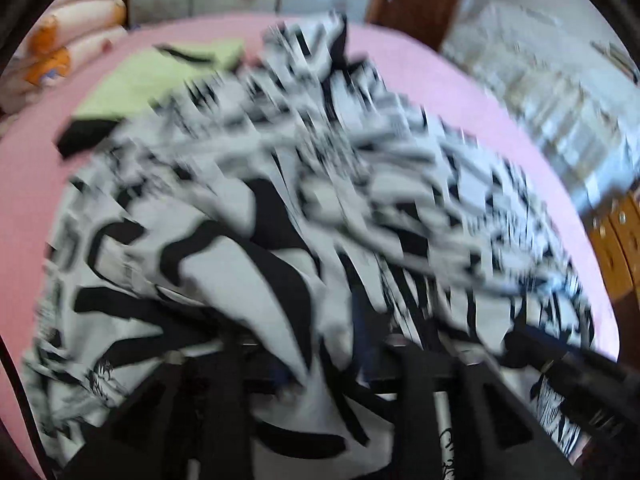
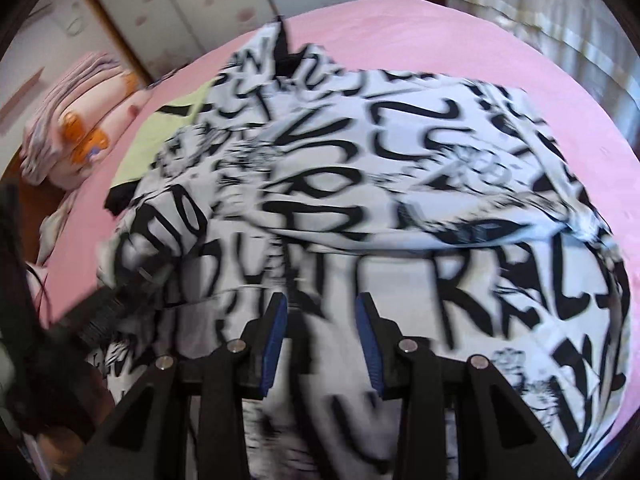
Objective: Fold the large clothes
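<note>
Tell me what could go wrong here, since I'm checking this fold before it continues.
1. The black-and-white lettered garment lies bunched between the right claw pads, so it may crease or slip.
2. It overlaps the yellow-green cloth, which could get dragged along.
3. Its edge sits near the pink bed edge and could slide off.

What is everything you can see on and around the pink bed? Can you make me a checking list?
Surface: pink bed sheet, mostly covered.
Job's things: white garment with black lettering, rumpled, spread across the bed.
Clutter: yellow-green cloth and a black piece beside it; patterned bedding at the bed's far side.
Grippers: right claw stands apart, garment between its fingers; left claw buried in blurred fabric, grip unclear.
Cables: nothing seen.
Surroundings: floral wardrobe doors, wooden furniture.
</note>
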A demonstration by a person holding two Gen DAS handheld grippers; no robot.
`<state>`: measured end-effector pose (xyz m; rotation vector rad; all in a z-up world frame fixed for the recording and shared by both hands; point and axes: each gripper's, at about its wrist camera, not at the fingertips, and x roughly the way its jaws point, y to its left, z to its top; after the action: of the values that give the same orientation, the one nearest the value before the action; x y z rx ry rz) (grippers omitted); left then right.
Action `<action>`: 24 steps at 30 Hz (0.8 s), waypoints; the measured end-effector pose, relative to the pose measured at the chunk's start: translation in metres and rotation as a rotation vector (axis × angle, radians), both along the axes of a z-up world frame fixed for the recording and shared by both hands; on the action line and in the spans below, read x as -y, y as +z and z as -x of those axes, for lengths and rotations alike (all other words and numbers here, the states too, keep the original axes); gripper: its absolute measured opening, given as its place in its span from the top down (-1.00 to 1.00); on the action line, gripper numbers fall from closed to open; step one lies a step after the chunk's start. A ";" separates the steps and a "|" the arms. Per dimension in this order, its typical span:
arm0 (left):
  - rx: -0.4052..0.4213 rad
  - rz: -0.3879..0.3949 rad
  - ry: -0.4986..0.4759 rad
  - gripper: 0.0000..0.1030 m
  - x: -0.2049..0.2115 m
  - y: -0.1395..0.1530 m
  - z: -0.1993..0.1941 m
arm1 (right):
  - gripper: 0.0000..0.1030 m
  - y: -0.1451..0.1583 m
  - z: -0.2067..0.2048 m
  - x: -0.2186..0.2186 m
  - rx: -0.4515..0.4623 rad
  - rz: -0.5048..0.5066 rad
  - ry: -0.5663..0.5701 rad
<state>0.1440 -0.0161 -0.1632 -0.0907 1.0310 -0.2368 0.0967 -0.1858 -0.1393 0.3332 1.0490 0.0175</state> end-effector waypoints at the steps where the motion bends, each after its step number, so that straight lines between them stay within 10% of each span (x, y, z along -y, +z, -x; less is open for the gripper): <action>1: -0.028 0.005 -0.009 -0.08 0.003 -0.007 0.002 | 0.30 -0.002 0.001 0.007 -0.007 -0.003 -0.009; 7: -0.050 0.103 -0.040 -0.54 -0.009 0.001 0.012 | 0.30 -0.013 0.006 0.024 -0.024 -0.023 -0.021; 19: -0.033 0.183 0.097 -0.56 -0.106 0.049 0.053 | 0.30 0.012 -0.008 -0.032 0.044 -0.037 0.152; 24: -0.047 0.134 0.225 -0.56 -0.154 0.041 0.060 | -0.30 0.027 -0.013 -0.089 0.123 0.049 0.311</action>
<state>0.0844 0.1383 -0.1223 -0.3330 1.0413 -0.0995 0.1096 -0.0969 -0.1125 0.1204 0.9690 0.2881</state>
